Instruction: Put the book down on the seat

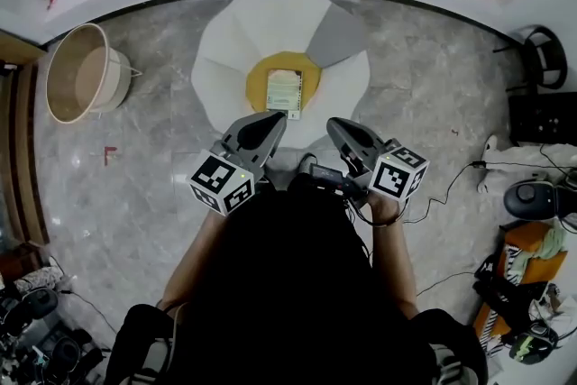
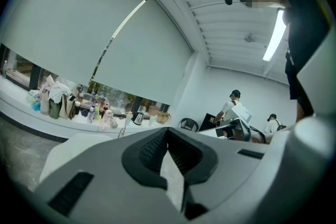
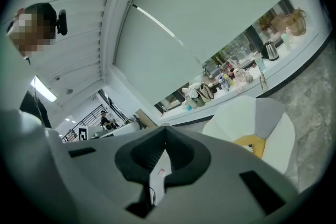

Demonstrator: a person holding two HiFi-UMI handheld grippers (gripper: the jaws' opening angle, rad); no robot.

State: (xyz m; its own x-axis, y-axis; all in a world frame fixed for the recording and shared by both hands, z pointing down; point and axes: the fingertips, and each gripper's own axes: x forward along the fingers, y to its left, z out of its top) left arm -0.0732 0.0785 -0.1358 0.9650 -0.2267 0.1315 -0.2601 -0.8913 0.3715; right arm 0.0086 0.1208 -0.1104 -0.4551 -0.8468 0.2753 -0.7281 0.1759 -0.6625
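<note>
Both my left gripper [image 1: 273, 118] and right gripper [image 1: 334, 124] are closed on nothing, near me; the book [image 1: 284, 92] lies flat on the yellow seat [image 1: 260, 84] just on their far side, where a forward swing could nudge it off.

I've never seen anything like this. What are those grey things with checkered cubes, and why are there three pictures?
There is no robot here. A person holds two hand tools, the left gripper and the right gripper, each with two fingers and a marker cube. The head view comes from a camera on the person's head, looking down. The other two come from cameras riding on each gripper, looking along its fingers. On the floor stands a flower-shaped seat with a book on its yellow middle, and a basket nearby. Both grippers are closed and hold nothing.
</note>
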